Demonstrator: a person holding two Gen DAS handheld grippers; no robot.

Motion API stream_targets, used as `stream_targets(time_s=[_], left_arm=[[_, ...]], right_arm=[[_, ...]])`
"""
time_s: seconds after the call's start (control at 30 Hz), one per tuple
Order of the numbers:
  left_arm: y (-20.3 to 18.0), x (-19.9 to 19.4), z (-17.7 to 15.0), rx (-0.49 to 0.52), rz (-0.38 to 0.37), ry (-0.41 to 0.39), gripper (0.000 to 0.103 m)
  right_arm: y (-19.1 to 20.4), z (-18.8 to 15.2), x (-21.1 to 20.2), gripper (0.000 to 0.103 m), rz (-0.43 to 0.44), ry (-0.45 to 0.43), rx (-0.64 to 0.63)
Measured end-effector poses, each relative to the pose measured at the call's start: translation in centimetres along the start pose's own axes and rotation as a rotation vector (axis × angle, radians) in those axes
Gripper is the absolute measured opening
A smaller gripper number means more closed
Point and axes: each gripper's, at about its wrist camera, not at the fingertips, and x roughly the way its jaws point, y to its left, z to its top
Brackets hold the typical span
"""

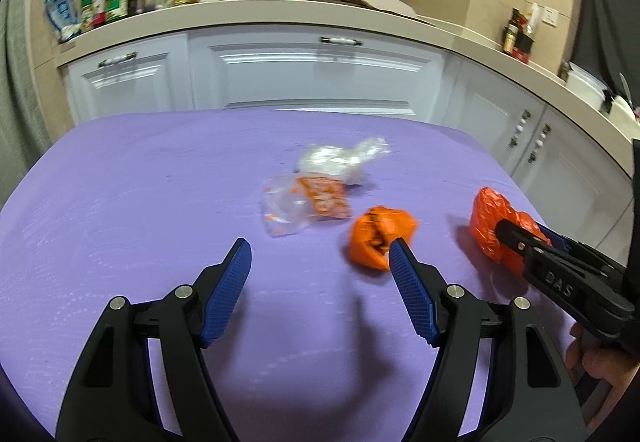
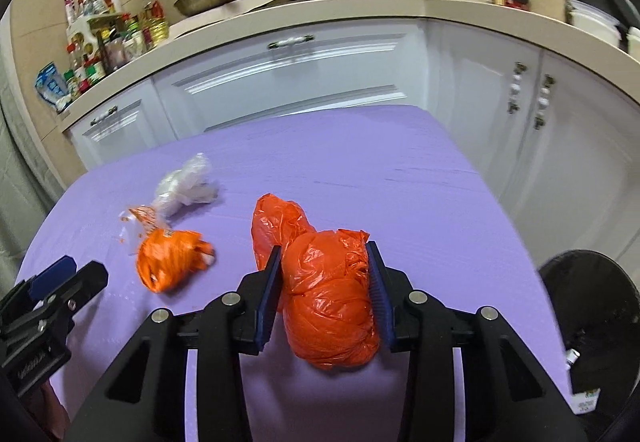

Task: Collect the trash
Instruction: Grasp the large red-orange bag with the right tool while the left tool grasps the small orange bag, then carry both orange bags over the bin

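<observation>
Trash lies scattered on the purple table [image 2: 360, 162]. Beside its right edge stands a black bin [image 2: 592, 306]. The right gripper [image 2: 324, 262] is clamped on a big orange bag [image 2: 328, 302]. The left gripper [image 1: 320, 254] hangs with jaws apart near a smaller orange wad [image 1: 376, 234], a clear wrapper [image 1: 304, 202] and a crumpled clear bag [image 1: 340, 160].

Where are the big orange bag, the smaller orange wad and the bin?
Big orange bag [image 2: 328, 298]: right wrist view, on its bulging middle.
Smaller orange wad [image 2: 170, 258]: right wrist view, on its centre.
Bin [image 2: 592, 306]: right wrist view, on its dark inner wall.
</observation>
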Motion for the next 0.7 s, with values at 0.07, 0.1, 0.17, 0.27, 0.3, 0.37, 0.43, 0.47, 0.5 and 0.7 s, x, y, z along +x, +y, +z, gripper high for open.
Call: stream_targets(time_s=[0.07, 0.1, 0.17, 0.27, 0.3, 0.37, 0.43, 0.47, 0.5, 0.7], left_arm=[[-1.0, 0.5, 0.2, 0.014, -0.008, 0.006, 0.069], [-1.3, 0.7, 0.3, 0.018, -0.011, 0.010, 0.069], [-2.2, 1.2, 0.6, 0.023, -0.013, 0.018, 0.070], [-3.2, 2.2, 1.0, 0.033, -0.001, 0.030, 0.070], [-3.5, 2.6, 1.1, 0.035, 0.007, 0.036, 0.070], [-3.8, 3.4, 1.2, 0.037, 0.017, 0.051, 0.070], [-4.1, 4.2, 1.1, 0.044, 0.034, 0.070, 0.069], [-4.2, 4.5, 1.1, 0.048, 0.039, 0.079, 0.065], [-4.2, 4.6, 0.9, 0.050, 0.041, 0.084, 0.061], [-4.9, 4.7, 0.3, 0.096, 0.046, 0.087, 0.045]], right_arm=[[-1.2, -0.3, -0.7, 0.040, -0.020, -0.007, 0.010], [-1.6, -0.5, -0.9, 0.040, -0.026, -0.009, 0.014], [-2.6, -0.7, -1.4, 0.040, -0.038, -0.017, 0.023], [-3.6, -1.0, -1.8, 0.040, -0.040, -0.024, 0.041], [-3.9, -1.1, -1.9, 0.040, -0.039, -0.025, 0.047], [-4.3, -1.2, -2.0, 0.040, -0.037, -0.027, 0.055], [-4.6, -1.3, -2.1, 0.040, -0.033, -0.030, 0.060], [-4.7, -1.3, -2.1, 0.040, -0.031, -0.030, 0.061], [-4.8, -1.3, -2.2, 0.040, -0.029, -0.031, 0.063], [-5.4, -1.5, -2.4, 0.040, -0.023, -0.039, 0.074]])
